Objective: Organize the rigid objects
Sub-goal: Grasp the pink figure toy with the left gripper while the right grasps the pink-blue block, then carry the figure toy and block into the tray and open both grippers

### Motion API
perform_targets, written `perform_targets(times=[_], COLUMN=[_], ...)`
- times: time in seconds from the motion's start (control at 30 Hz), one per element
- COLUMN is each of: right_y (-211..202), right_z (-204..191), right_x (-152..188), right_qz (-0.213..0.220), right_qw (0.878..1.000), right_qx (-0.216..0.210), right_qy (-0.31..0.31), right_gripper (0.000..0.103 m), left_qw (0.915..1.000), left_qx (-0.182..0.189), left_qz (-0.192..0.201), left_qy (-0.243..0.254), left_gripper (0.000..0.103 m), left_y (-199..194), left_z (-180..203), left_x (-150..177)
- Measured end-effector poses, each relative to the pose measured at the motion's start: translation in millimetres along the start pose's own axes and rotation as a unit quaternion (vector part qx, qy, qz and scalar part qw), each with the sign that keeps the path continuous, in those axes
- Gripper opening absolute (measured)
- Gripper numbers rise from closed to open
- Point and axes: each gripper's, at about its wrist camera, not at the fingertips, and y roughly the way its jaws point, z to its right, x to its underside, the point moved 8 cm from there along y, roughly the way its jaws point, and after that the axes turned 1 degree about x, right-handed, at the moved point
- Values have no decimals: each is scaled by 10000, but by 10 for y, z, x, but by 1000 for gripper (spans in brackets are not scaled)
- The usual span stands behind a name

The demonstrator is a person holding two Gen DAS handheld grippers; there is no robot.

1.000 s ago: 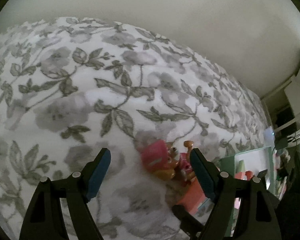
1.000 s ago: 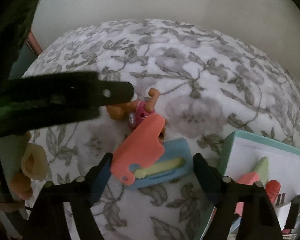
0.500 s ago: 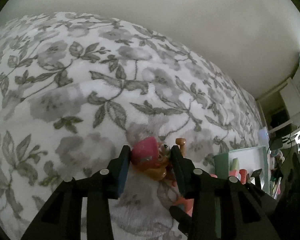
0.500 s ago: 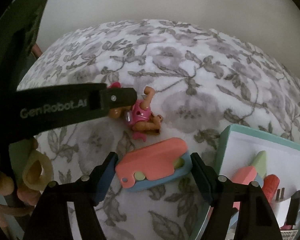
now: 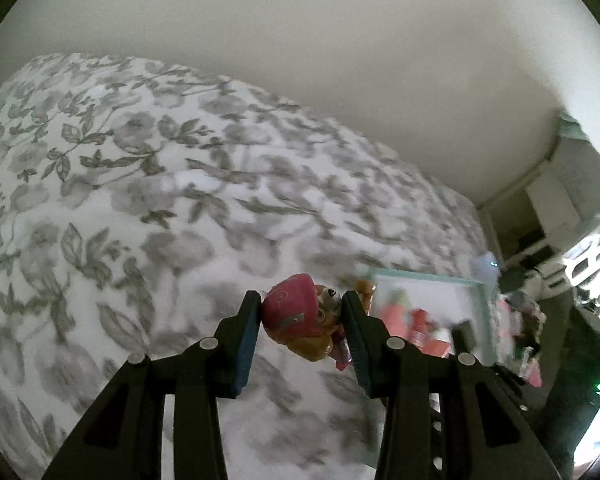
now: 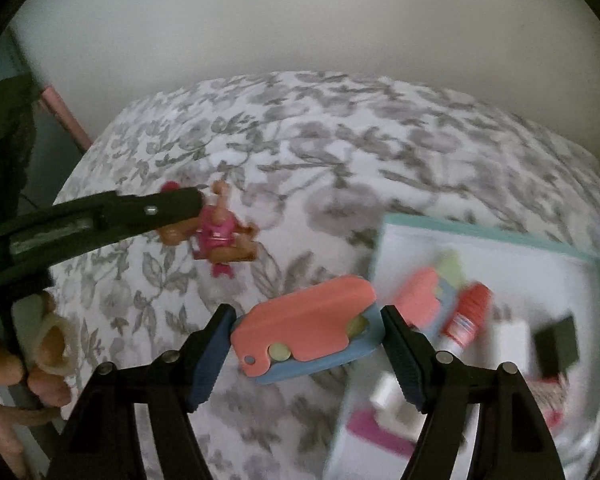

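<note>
Closest in, the right gripper [image 6: 306, 334] has its jaws pinching the long ends of a flat coral-and-blue toy [image 6: 306, 330], one pad on each end, and the thing looks lifted off the bed [image 6: 340, 152] rather than lying on it. Just past it at about 3 o'clock sits a teal-rimmed box [image 6: 480, 234] with a white floor, holding a blurry jumble: another coral piece, a red tube and some white and black bits I can't make out. Over at 10 o'clock from the coral toy, the left gripper [image 5: 300, 320] has its jaws clamped on the head of a little pup figure [image 5: 300, 320] in a pink hat and pink outfit, body dangling clear of the floral grey-and-white bedspread. A person's hand [image 6: 24, 364] is wrapped round that gripper's handle at the left edge. Farther back it's just bedspread, then a plain pale wall [image 6: 300, 20].
</note>
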Motion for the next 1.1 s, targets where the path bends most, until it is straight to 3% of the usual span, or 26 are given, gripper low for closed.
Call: perform_targets(times=[0.2, 0.5, 0.77, 1.1], right_y=[-374, -608, -457, -251], right_z=[497, 1244, 1615, 1619], right_x=[359, 804, 1062, 1095], right_qz=[-48, -188, -414, -566], right_qw=[9983, 9901, 9826, 9847], right_qx=[430, 862, 1001, 1015], right_qy=[391, 1088, 1507, 1296], right_gripper=[76, 76, 76, 76], left_qw=[9995, 9965, 9936, 9895], left_qx=[239, 361, 226, -8], left_qz=[-99, -582, -956, -1231], left_qy=[194, 489, 562, 755], left_gripper=[43, 43, 43, 43], left_y=[-95, 191, 509, 704], left_z=[561, 1200, 1268, 1277], left_x=[315, 887, 1180, 1361])
